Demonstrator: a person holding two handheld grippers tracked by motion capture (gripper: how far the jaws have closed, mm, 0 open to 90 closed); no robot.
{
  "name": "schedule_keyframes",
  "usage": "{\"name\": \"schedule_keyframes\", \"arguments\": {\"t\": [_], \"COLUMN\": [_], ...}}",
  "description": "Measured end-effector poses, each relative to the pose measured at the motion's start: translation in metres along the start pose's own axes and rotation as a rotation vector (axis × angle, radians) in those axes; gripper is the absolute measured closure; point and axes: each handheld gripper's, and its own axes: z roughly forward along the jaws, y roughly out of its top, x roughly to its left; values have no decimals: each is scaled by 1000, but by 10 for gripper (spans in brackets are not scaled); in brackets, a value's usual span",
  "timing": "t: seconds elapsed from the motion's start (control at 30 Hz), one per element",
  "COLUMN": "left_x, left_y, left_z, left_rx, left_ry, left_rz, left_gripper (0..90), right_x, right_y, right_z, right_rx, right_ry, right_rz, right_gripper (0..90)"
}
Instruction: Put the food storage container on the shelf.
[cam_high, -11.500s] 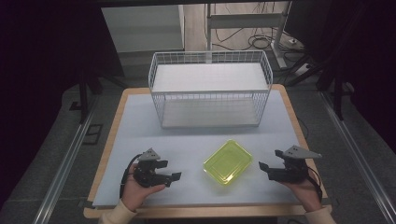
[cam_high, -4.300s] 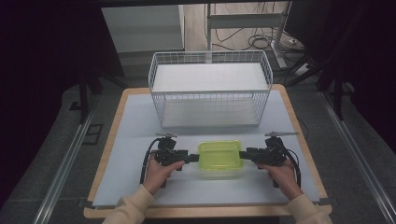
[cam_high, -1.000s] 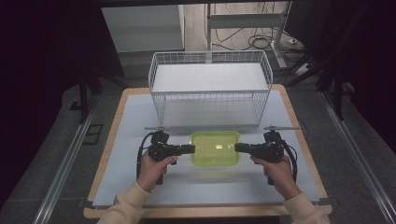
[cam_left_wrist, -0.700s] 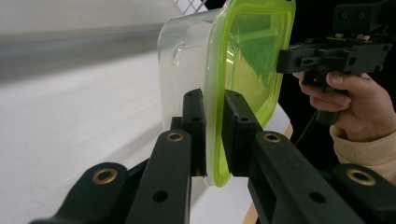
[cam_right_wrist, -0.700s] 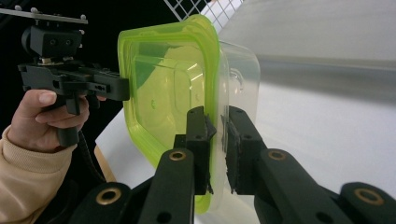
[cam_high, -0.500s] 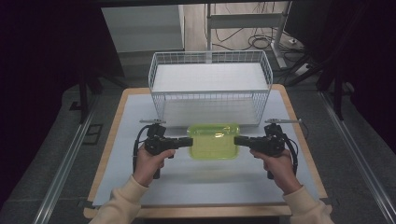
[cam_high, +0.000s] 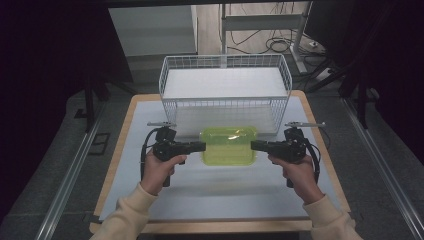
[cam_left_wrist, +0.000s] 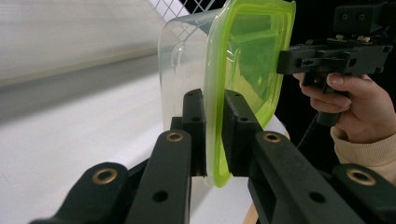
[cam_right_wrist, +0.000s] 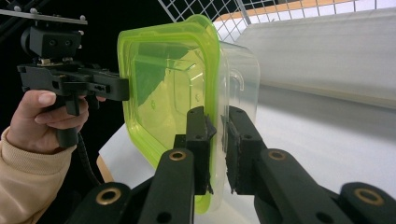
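A clear plastic container with a yellow-green lid (cam_high: 228, 145) hangs level above the table, just in front of the wire basket. My left gripper (cam_high: 202, 146) is shut on its left rim and my right gripper (cam_high: 254, 145) is shut on its right rim. In the left gripper view the jaws of my left gripper (cam_left_wrist: 214, 112) pinch the edge of the container (cam_left_wrist: 247, 51), with the other gripper (cam_left_wrist: 285, 60) on the far rim. The right gripper view mirrors this: my right gripper (cam_right_wrist: 217, 128) clamps the container (cam_right_wrist: 168, 84) at its lid edge.
The white wire basket (cam_high: 225, 98) stands at the back of the table, open at the top, directly behind the container. A white mat (cam_high: 220, 195) covers the wooden tabletop. Metal rails run along both sides of the table.
Both grippers have risen with the container held between them and carried it slightly farther from the person, closer to the basket's front wall.
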Motion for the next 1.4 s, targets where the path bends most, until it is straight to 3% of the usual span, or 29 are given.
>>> {"name": "schedule_keyframes", "arguments": {"t": [0.53,1.07,1.4], "left_x": [-2,-9,-10], "left_y": [19,52,70], "left_z": [-11,-21,-25], "left_rx": [-28,-41,-52], "left_ry": [0,6,8], "left_rz": [8,50,54], "left_gripper": [809,808,809], "right_x": [12,19,22], "right_y": [23,51,70], "right_z": [0,-3,-4], "right_rx": [-16,-55,-68], "right_ry": [-15,-7,-19], "right_rz": [-45,-63,-84], "right_gripper": [808,808,808]}}
